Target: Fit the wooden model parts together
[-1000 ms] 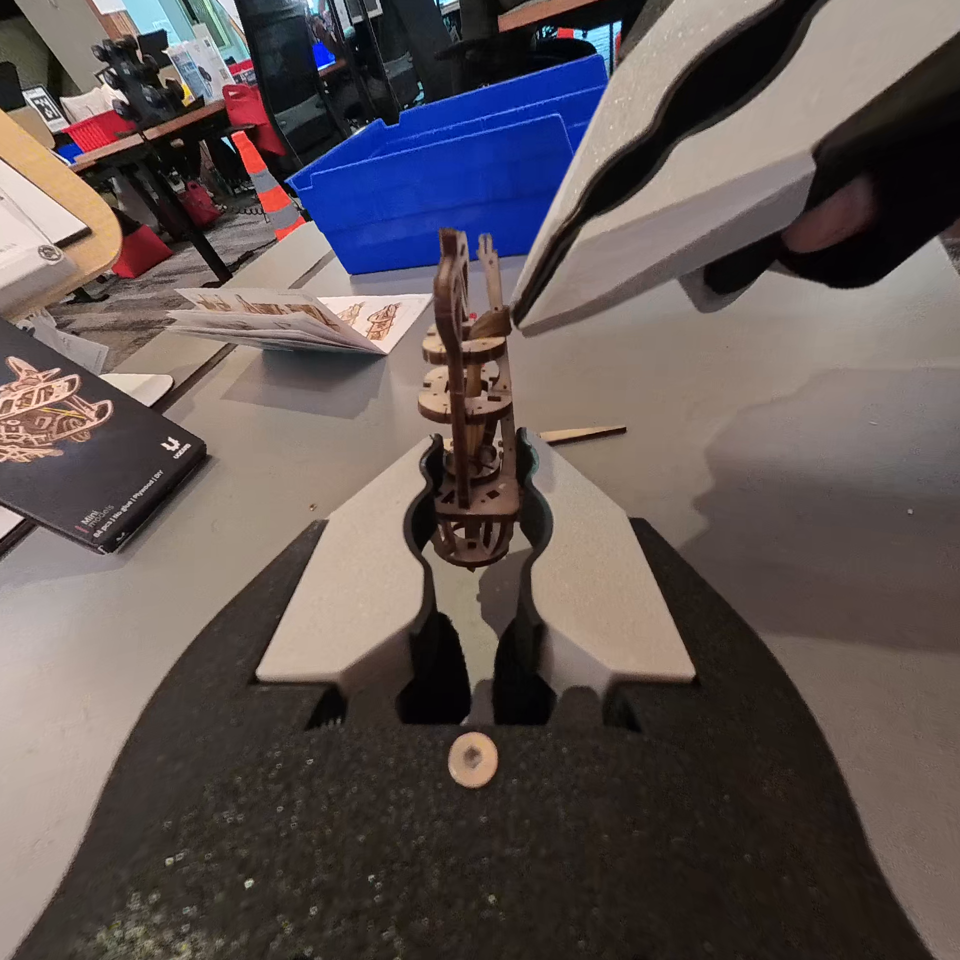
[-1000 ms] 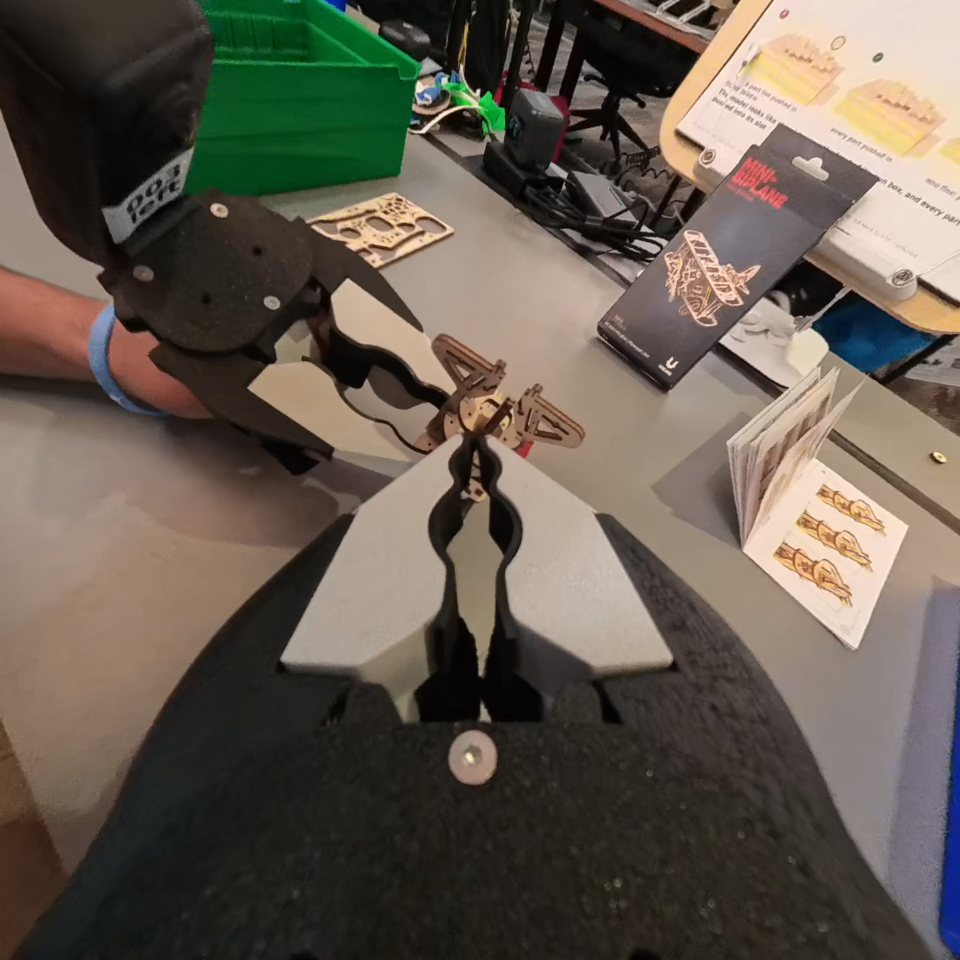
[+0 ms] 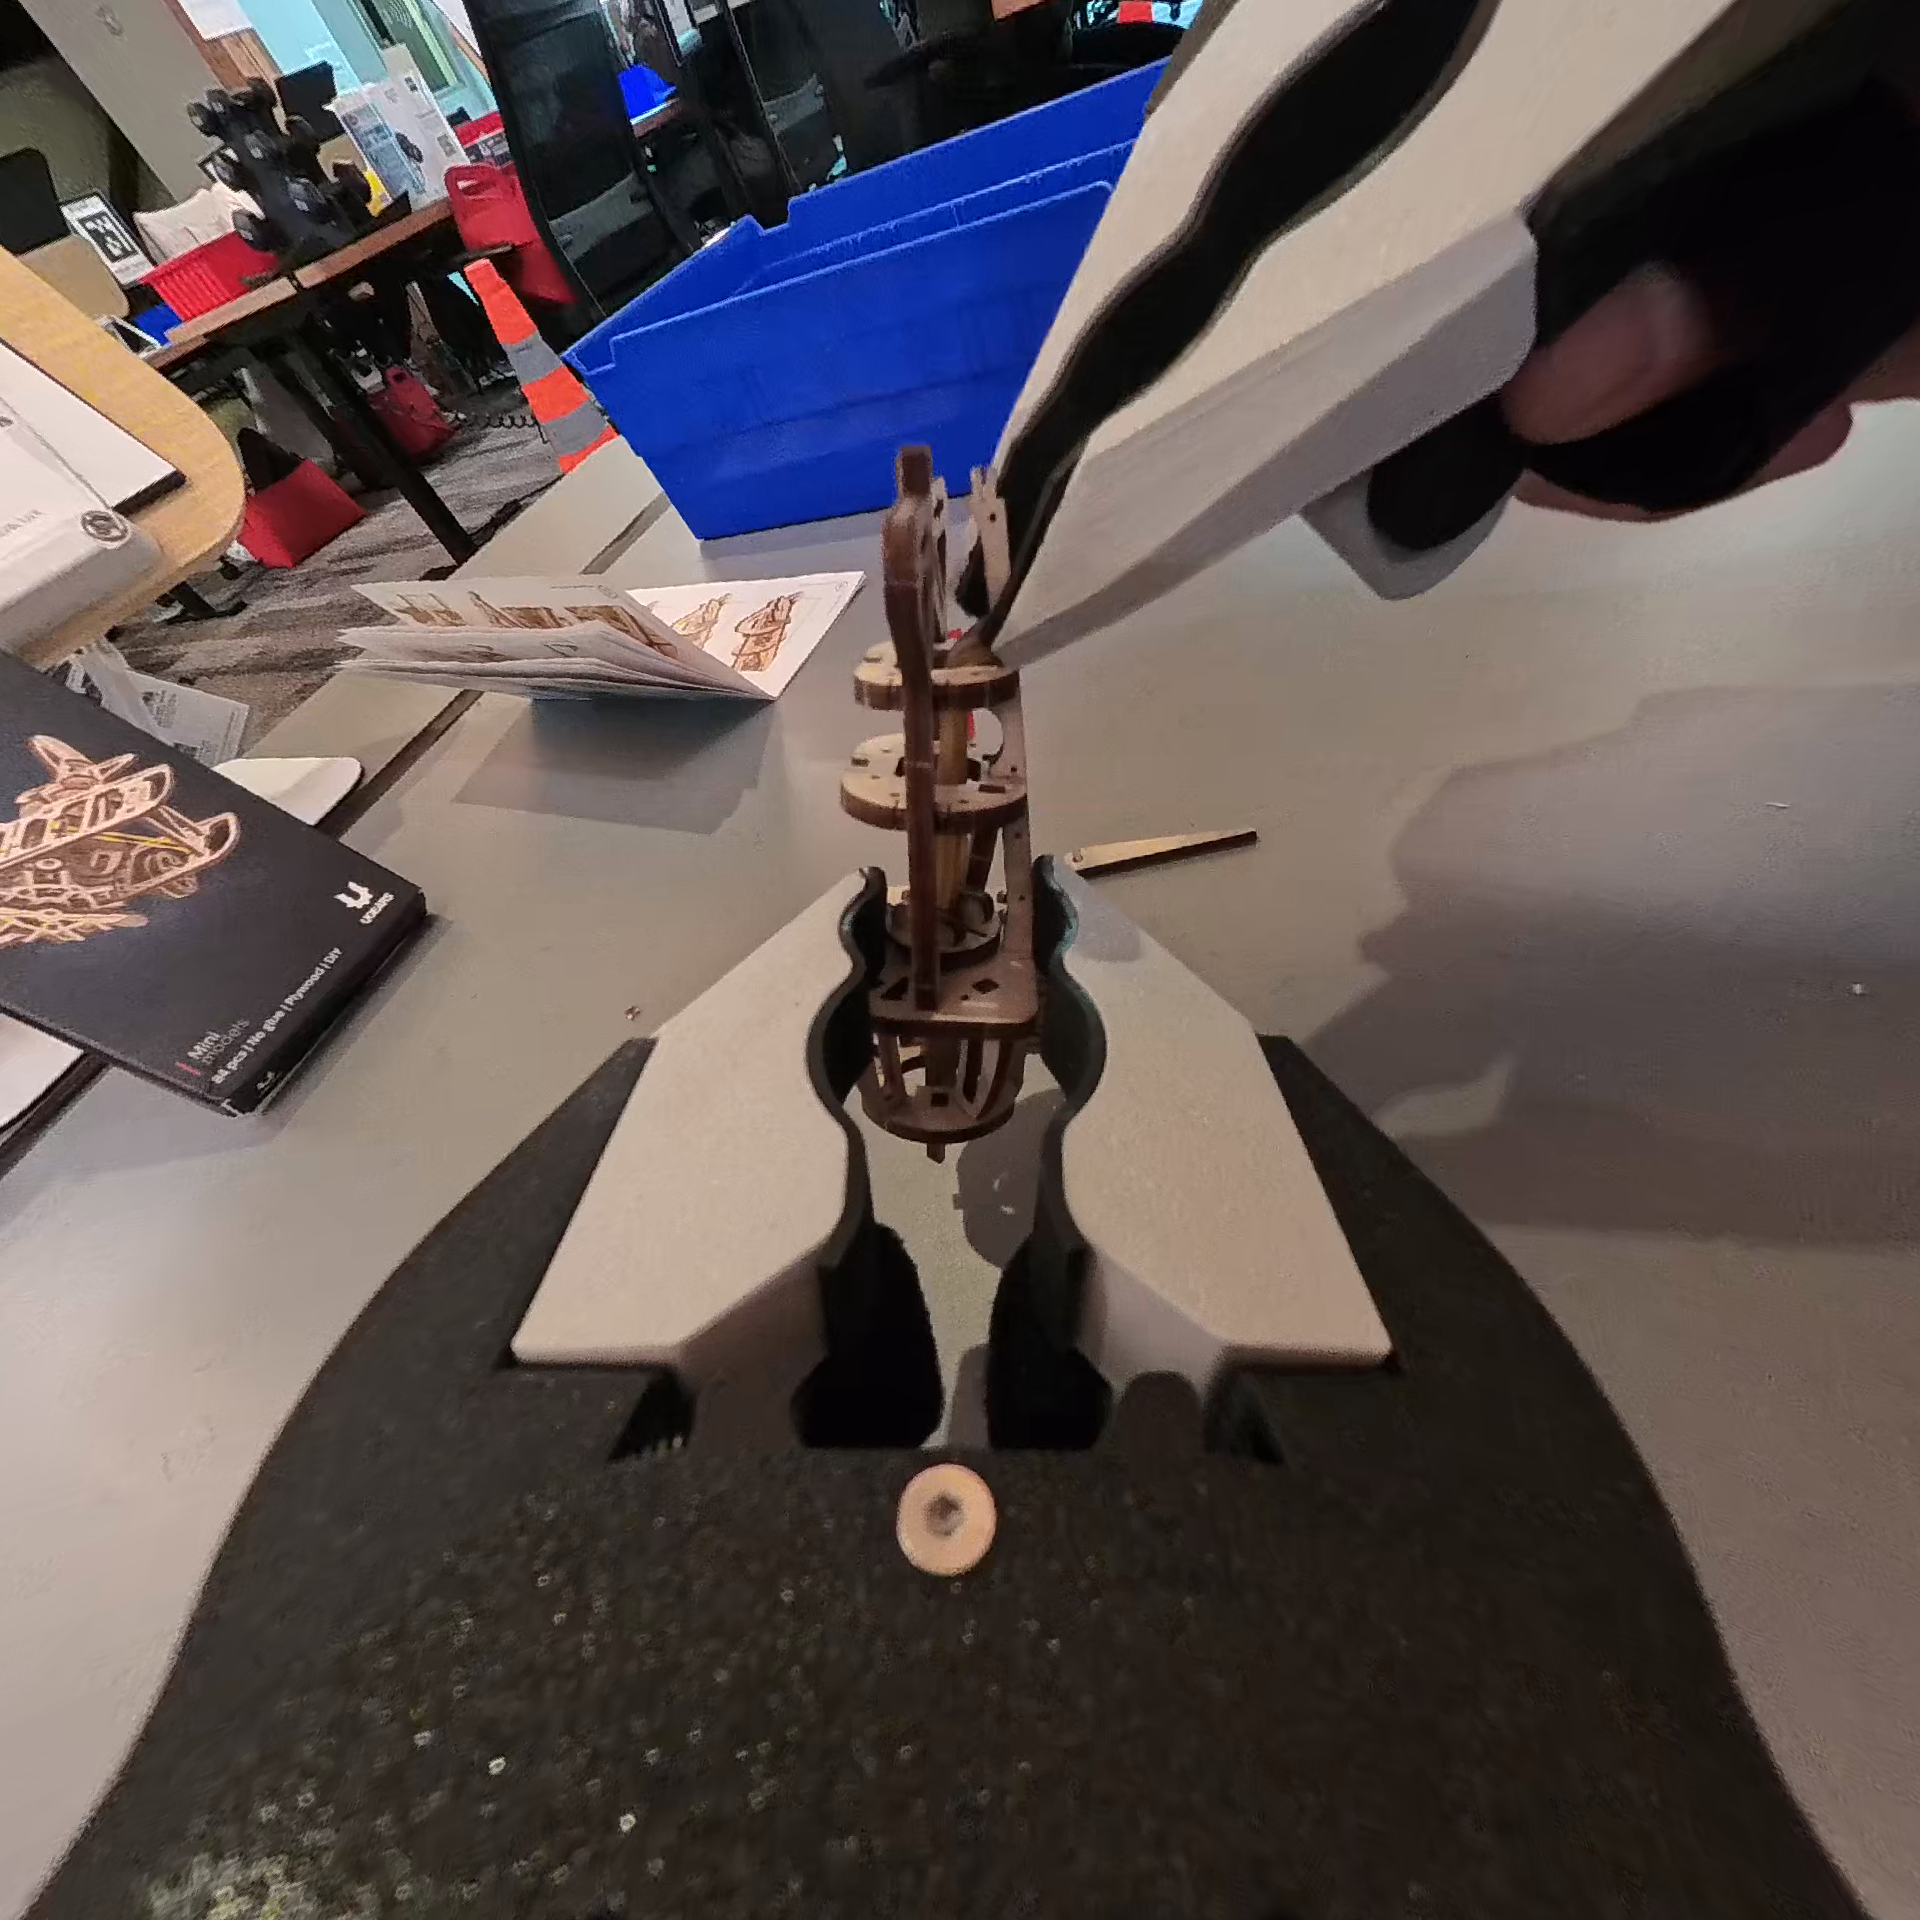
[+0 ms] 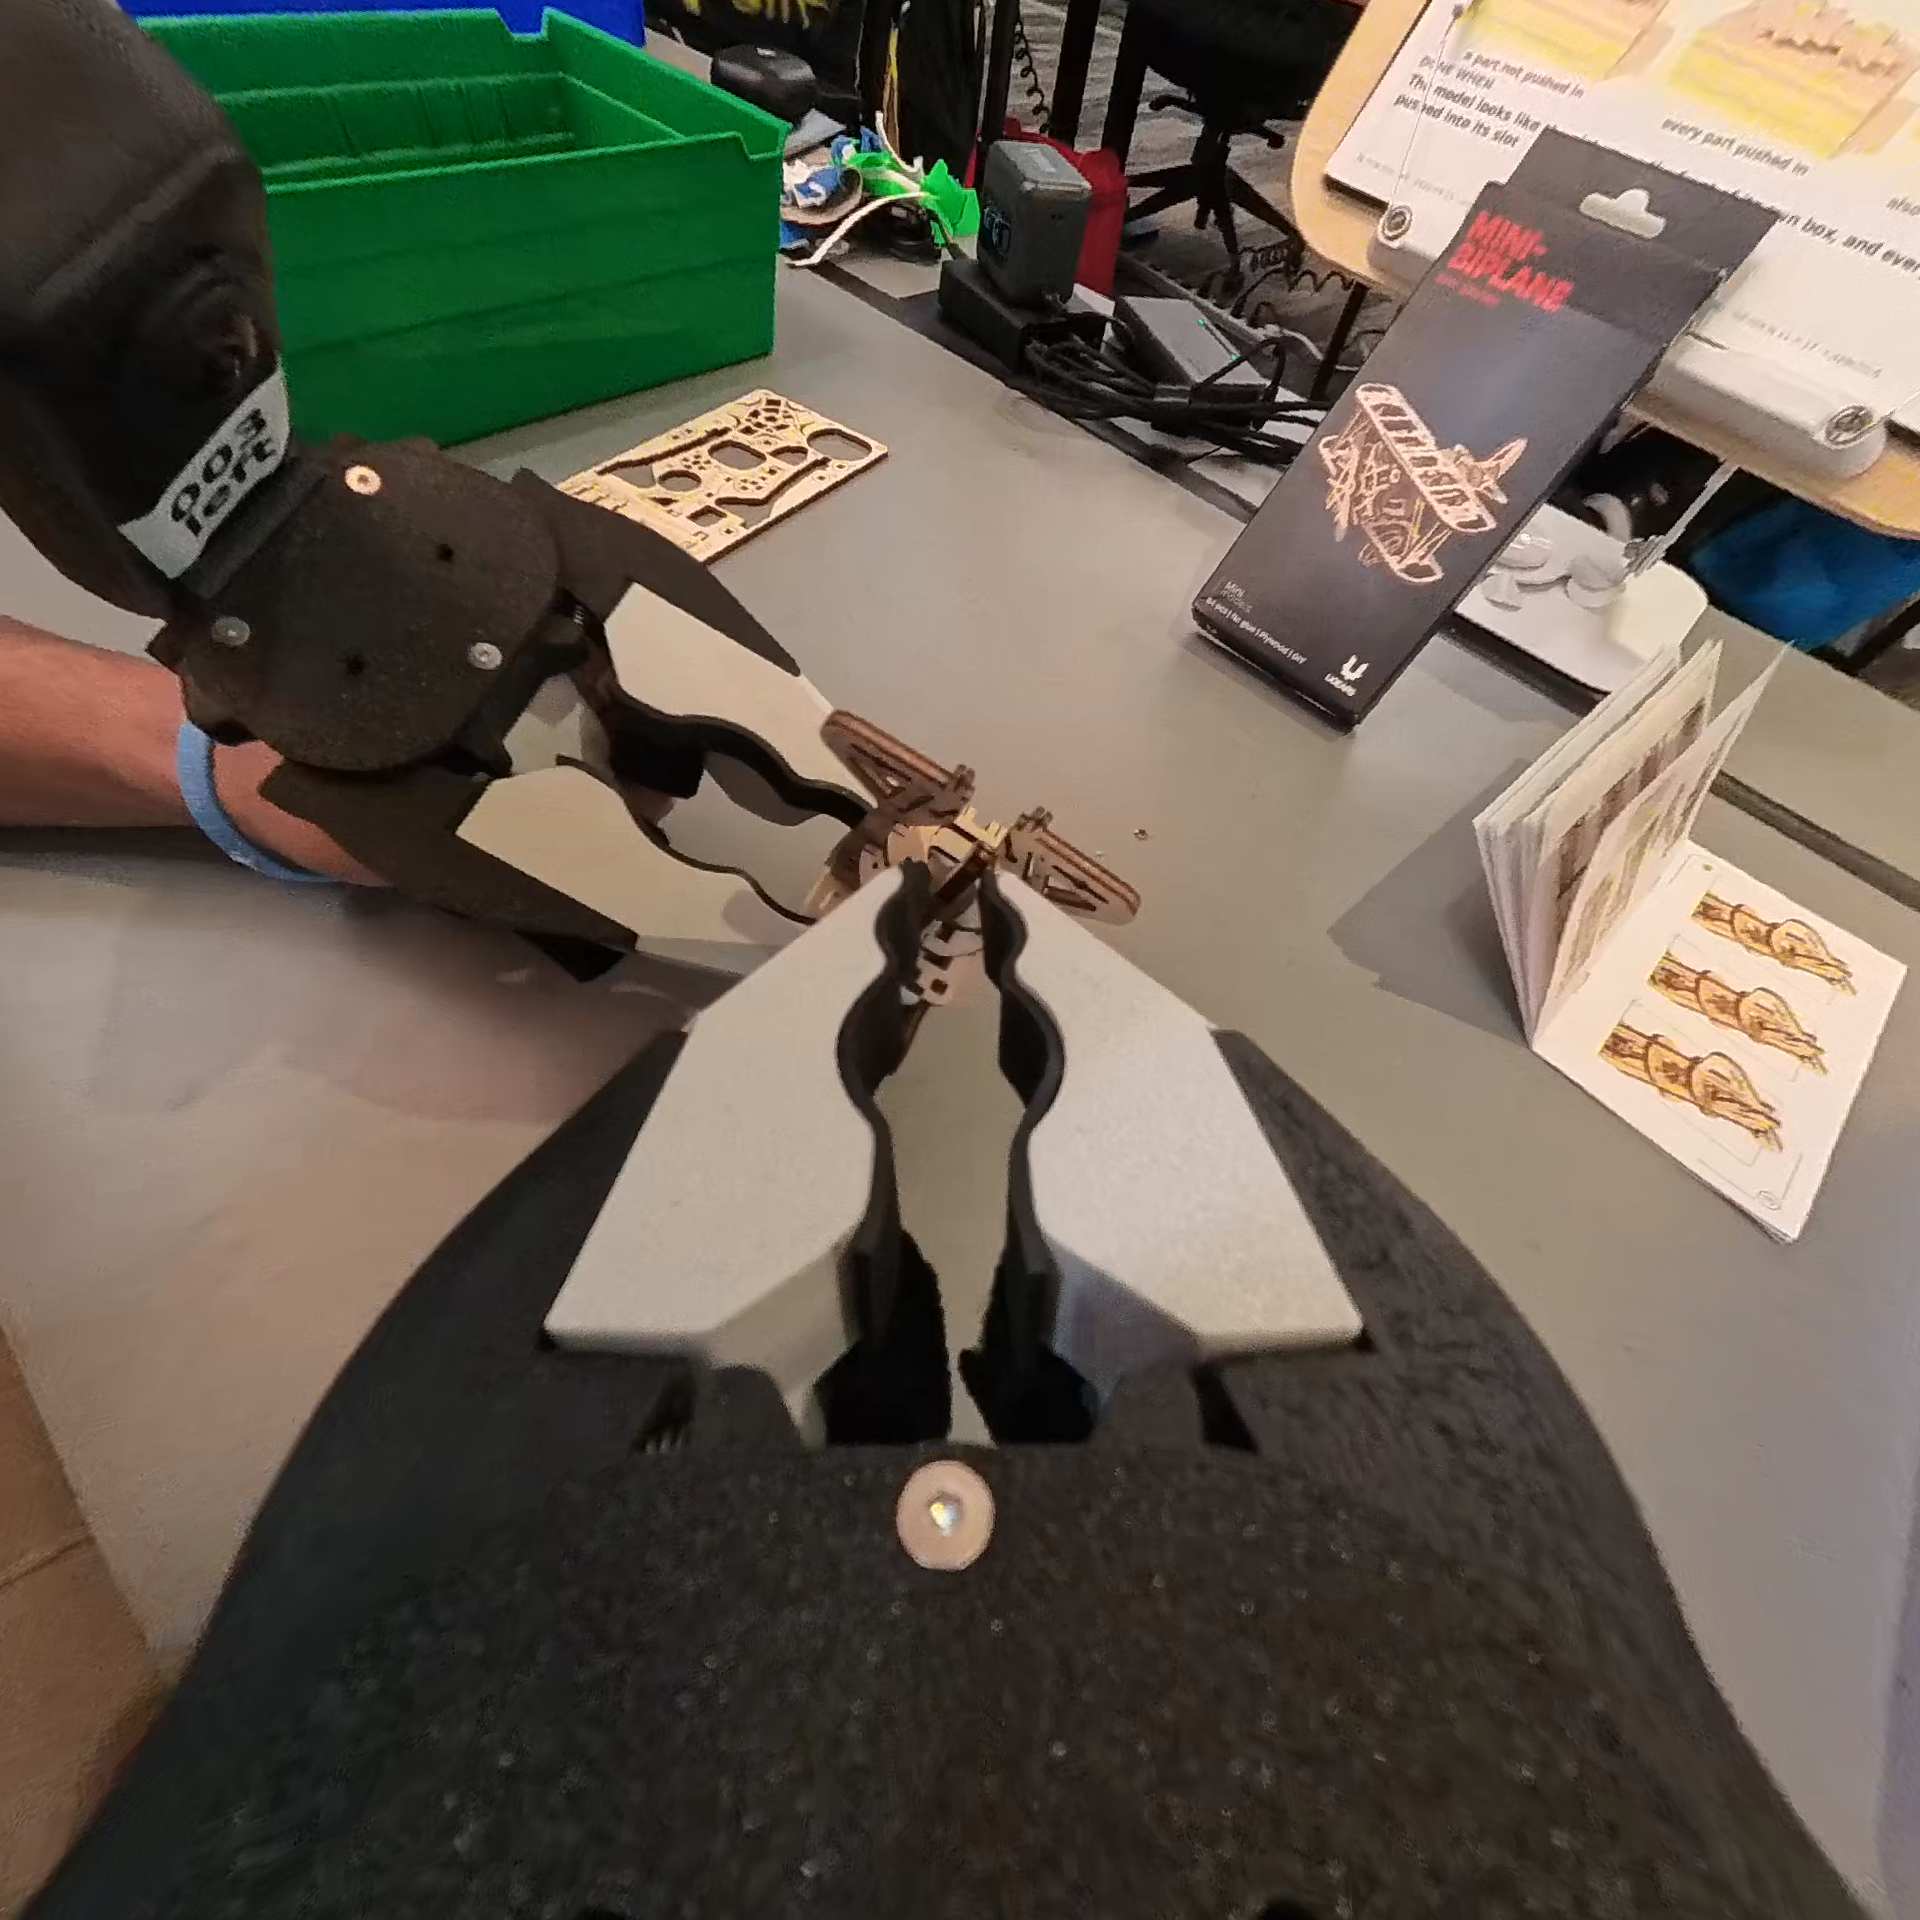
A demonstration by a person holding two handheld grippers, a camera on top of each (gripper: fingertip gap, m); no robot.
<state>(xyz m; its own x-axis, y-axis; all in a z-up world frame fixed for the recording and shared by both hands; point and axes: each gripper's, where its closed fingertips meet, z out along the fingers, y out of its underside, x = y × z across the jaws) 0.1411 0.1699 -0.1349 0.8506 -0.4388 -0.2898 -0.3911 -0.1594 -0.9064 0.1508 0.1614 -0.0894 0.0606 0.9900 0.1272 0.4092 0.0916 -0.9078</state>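
Note:
A half-built wooden biplane model [image 3: 940,790] stands upright between the fingers of my left gripper [image 3: 951,894], which is shut on its lower body just above the grey table [image 3: 1455,935]. My right gripper [image 3: 987,623] comes in from the upper right, its tips against the model's top. In the right wrist view my right gripper [image 4: 940,883] is nearly closed on a thin wooden piece [image 4: 935,951] at the model [image 4: 1070,883]. The left gripper [image 4: 831,821] holds the model from the left there.
A blue bin [image 3: 883,343] stands behind the model and a green bin [image 4: 468,208] at the far left. A punched wooden sheet [image 4: 727,478], a black kit box [image 4: 1455,436], an open booklet [image 4: 1662,987] and a loose wooden stick [image 3: 1164,850] lie around. Left tips to right tips: about 5 cm. Between my left fingertips and the loose wooden stick [image 3: 1164,850] there is roughly 8 cm.
My right gripper's tips have moved slightly in toward the top of the model. The left gripper and the model have stayed almost still.

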